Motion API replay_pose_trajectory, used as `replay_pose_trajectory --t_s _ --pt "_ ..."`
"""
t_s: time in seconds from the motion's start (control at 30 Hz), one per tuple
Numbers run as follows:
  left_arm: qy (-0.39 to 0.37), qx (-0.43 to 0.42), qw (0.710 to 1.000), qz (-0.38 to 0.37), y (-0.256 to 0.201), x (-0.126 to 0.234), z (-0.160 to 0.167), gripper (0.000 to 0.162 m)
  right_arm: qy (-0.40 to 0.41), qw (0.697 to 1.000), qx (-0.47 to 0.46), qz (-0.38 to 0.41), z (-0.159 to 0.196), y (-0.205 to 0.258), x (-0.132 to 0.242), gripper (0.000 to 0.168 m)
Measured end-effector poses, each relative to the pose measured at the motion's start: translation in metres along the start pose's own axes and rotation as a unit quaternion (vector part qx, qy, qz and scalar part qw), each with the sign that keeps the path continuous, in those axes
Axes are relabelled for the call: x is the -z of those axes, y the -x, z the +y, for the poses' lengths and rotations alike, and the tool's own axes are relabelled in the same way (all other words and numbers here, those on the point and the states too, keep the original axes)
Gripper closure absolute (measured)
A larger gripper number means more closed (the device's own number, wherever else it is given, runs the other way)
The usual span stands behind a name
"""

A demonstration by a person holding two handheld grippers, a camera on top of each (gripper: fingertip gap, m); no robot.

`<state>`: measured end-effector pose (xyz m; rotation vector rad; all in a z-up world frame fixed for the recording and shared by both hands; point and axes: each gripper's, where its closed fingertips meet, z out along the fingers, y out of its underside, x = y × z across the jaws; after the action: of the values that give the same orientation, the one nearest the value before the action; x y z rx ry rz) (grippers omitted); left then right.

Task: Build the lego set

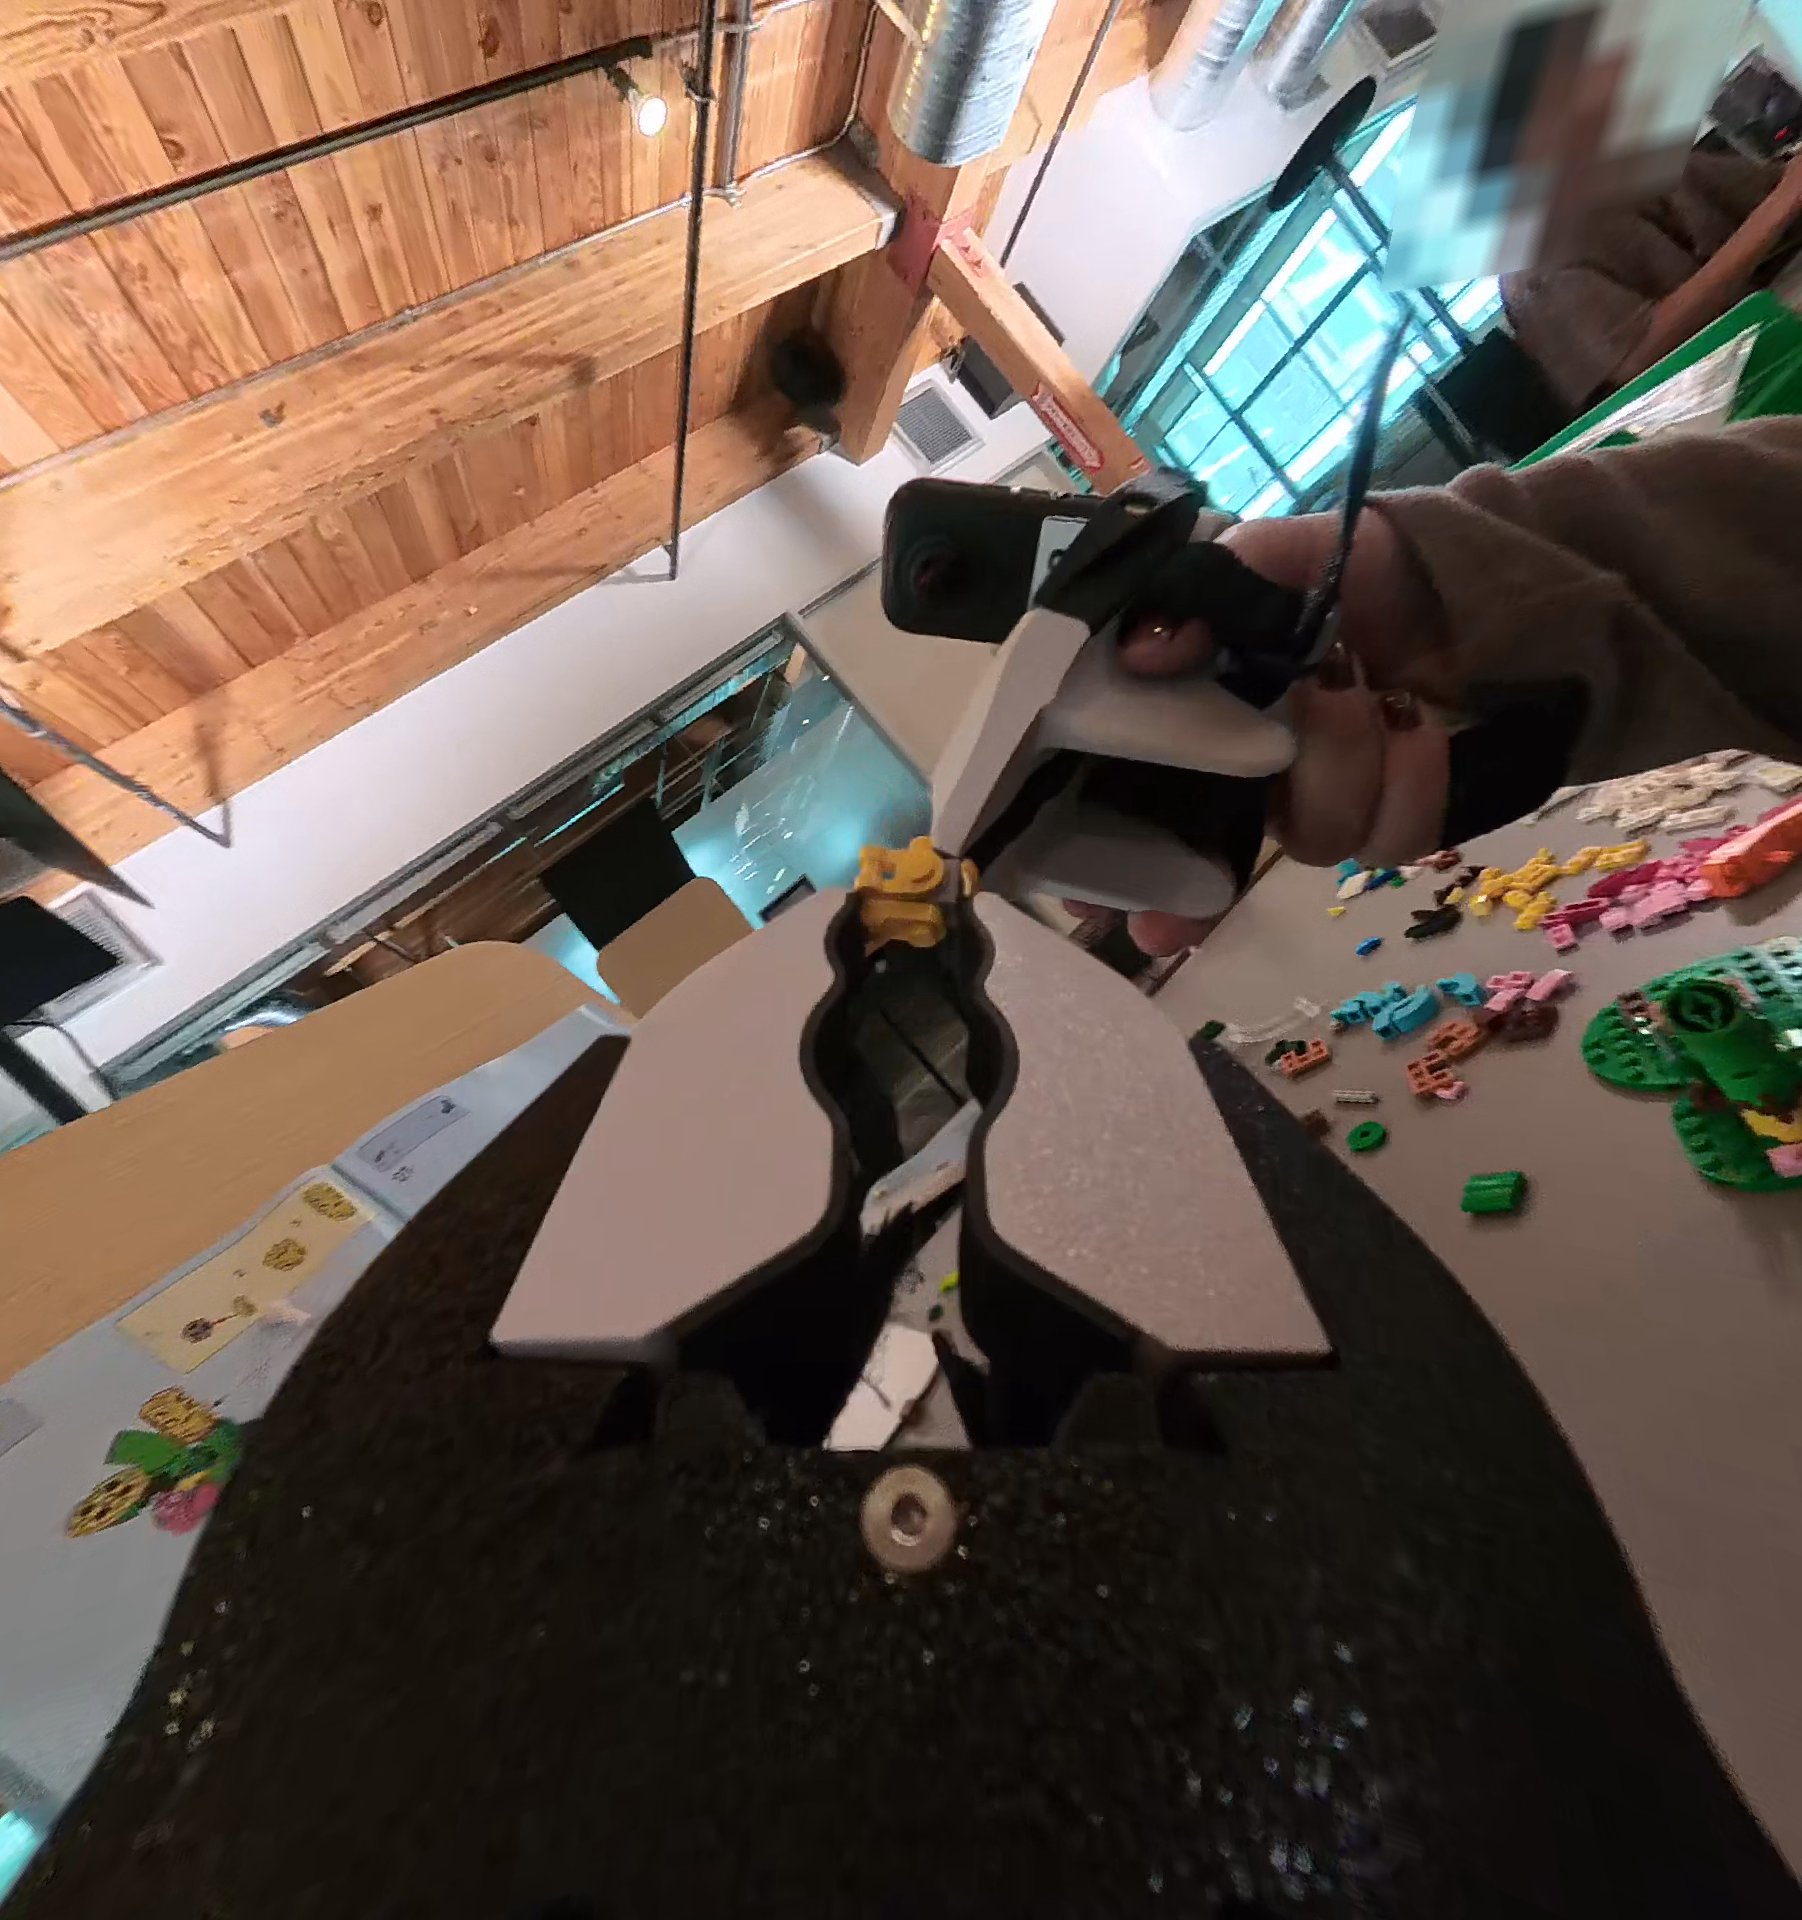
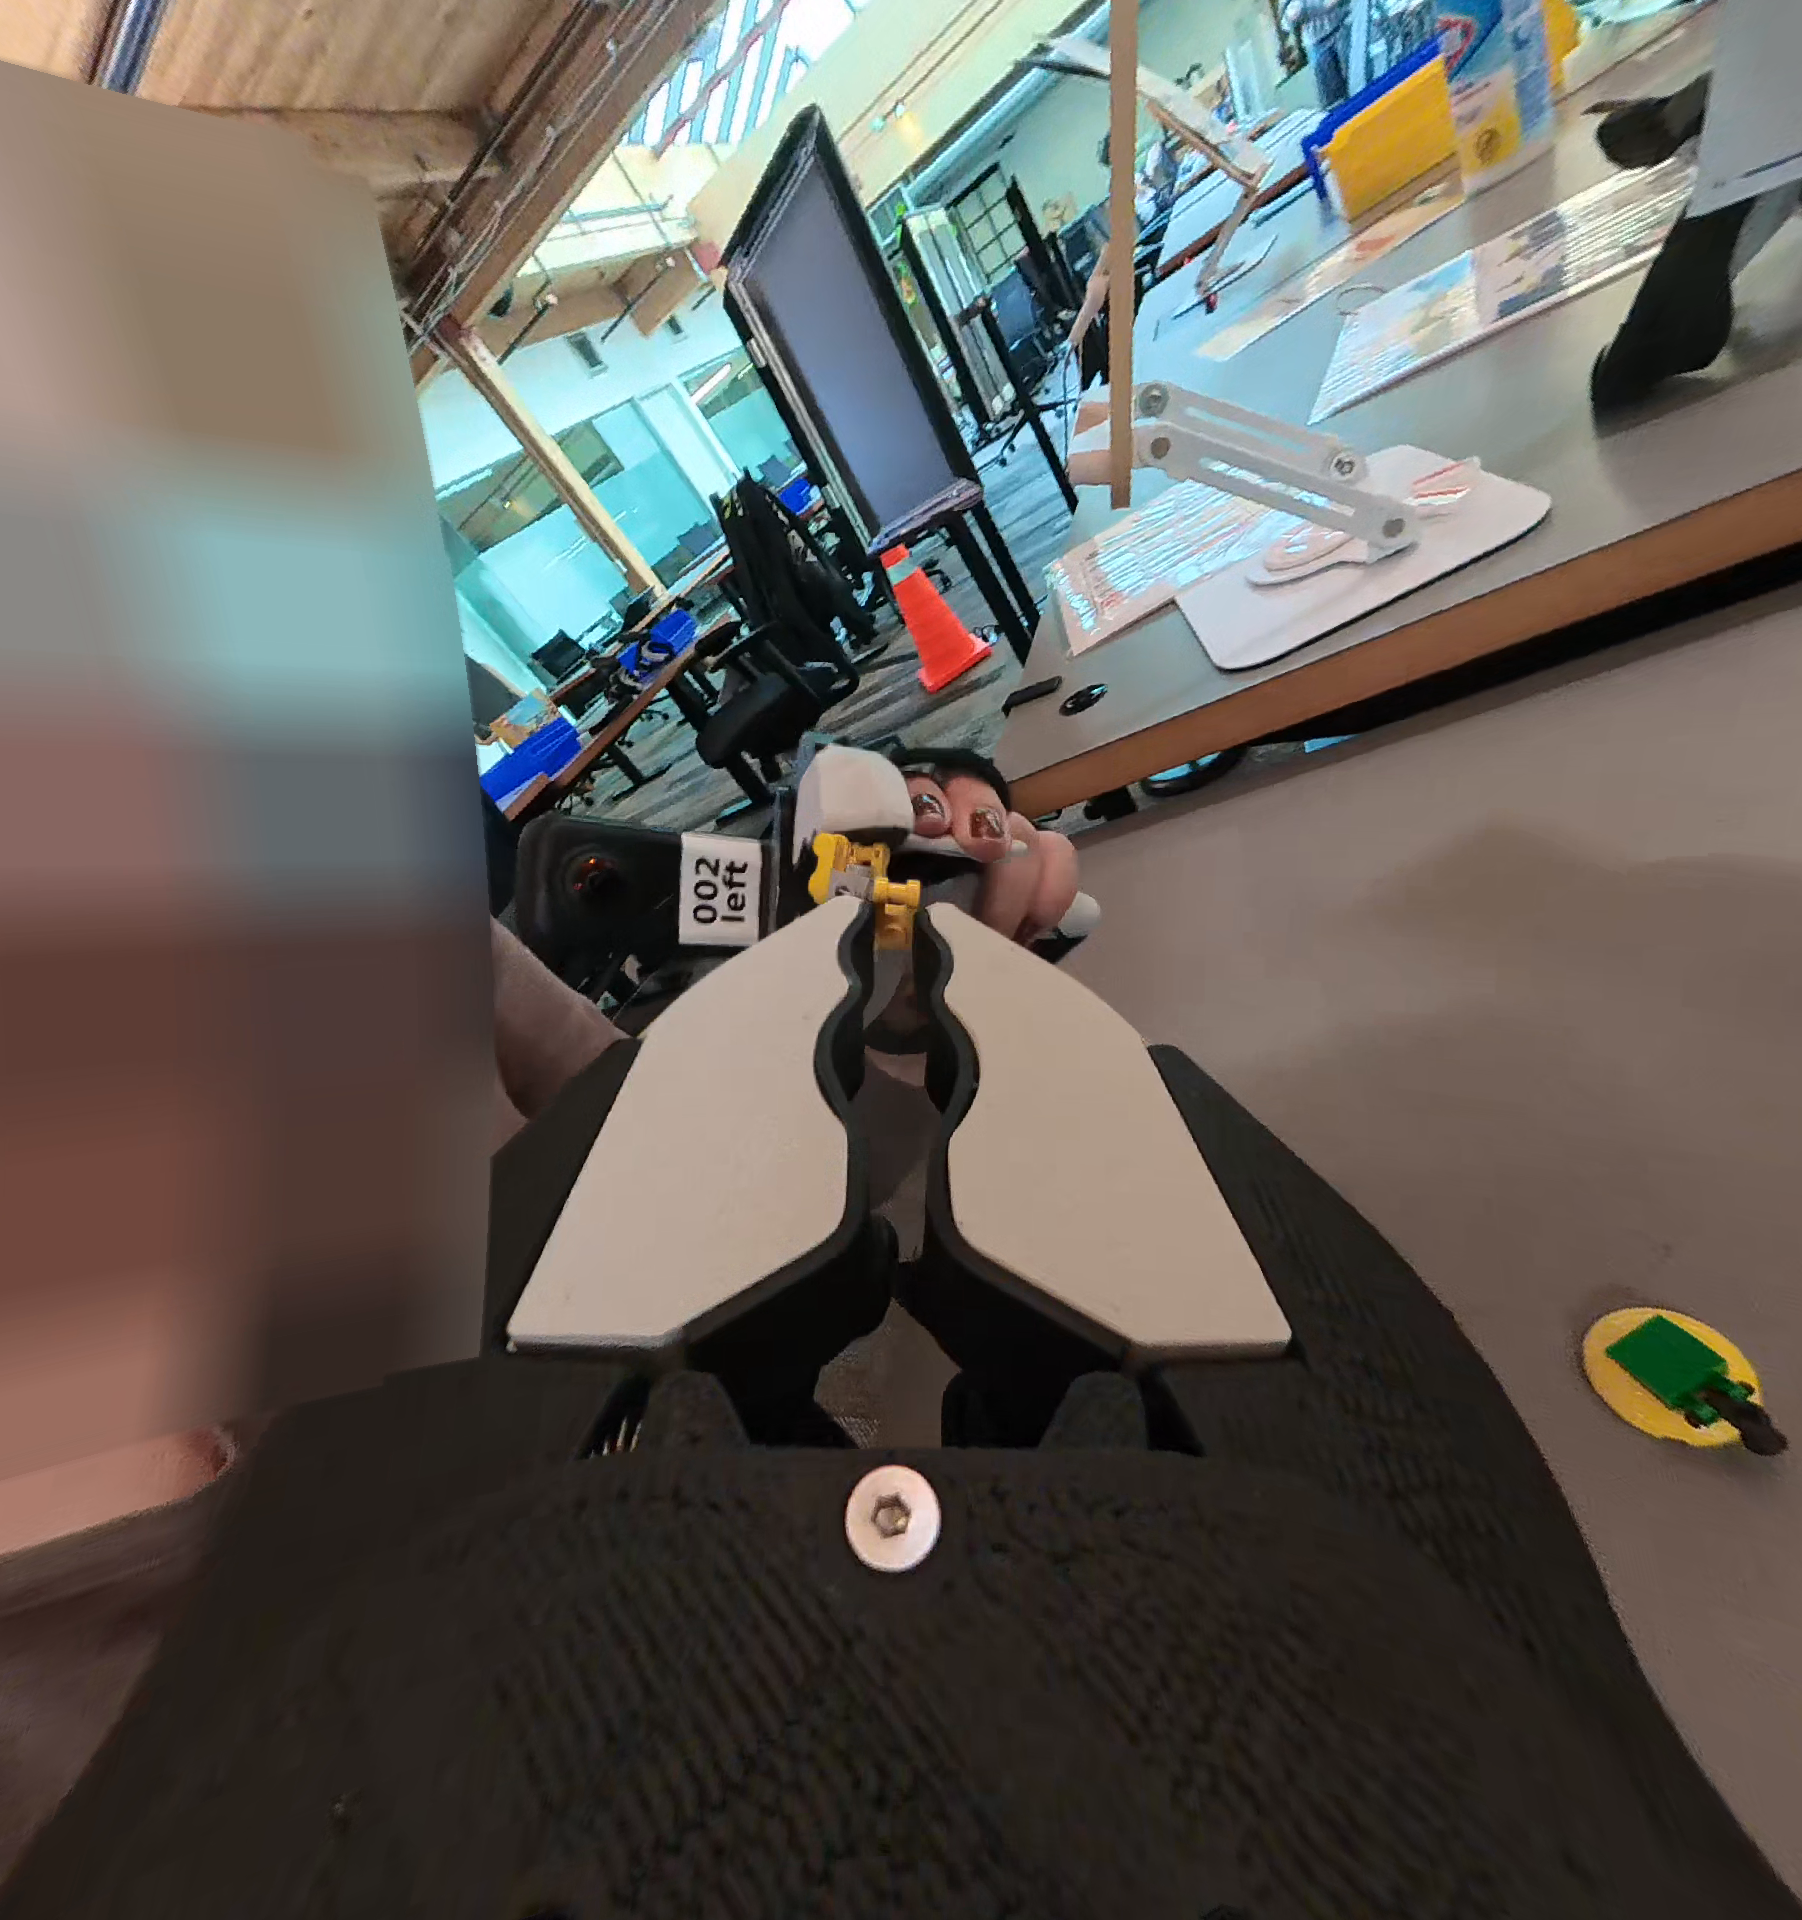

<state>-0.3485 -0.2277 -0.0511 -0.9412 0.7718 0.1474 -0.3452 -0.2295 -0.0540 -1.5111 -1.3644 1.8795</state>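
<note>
Both grippers meet in the air over the grey table [image 2: 1396,1039], tip to tip. My left gripper [image 1: 907,914] is shut on a small yellow lego assembly [image 1: 899,896]. My right gripper [image 2: 892,920] is shut on the other end of the same yellow assembly [image 2: 895,906], which has a small grey part in its middle. In the left wrist view the right gripper [image 1: 957,854] comes in from the upper right, held by a hand [image 1: 1344,748]. In the right wrist view the left gripper [image 2: 855,836] shows just beyond the piece.
A partly built green lego model [image 1: 1728,1049] stands on the table at the right. Loose pink, yellow and blue bricks [image 1: 1562,883] lie behind it, and a green brick [image 1: 1492,1192] in front. Instruction sheets [image 1: 253,1278] lie at the left. A yellow disc with a green plate [image 2: 1671,1377] lies nearby. My two grippers' fingertips are within a few centimetres of each other. Both grippers' tips are roughly 20 cm from the partly built green lego model [image 1: 1728,1049].
</note>
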Motion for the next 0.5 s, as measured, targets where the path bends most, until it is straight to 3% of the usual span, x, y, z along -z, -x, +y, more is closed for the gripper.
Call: replay_pose_trajectory --t_s 0.3,0.5 --pt "-0.004 0.006 0.999 0.041 -0.0114 -0.0008 -0.0036 0.146 0.029 0.999 0.011 -0.014 0.0077 0.0103 -0.0007 0.163" --pt "0.023 -0.041 0.999 0.02 -0.0097 -0.0029 0.0023 0.143 0.034 0.999 0.011 -0.002 0.0098 0.007 -0.0013 0.163"
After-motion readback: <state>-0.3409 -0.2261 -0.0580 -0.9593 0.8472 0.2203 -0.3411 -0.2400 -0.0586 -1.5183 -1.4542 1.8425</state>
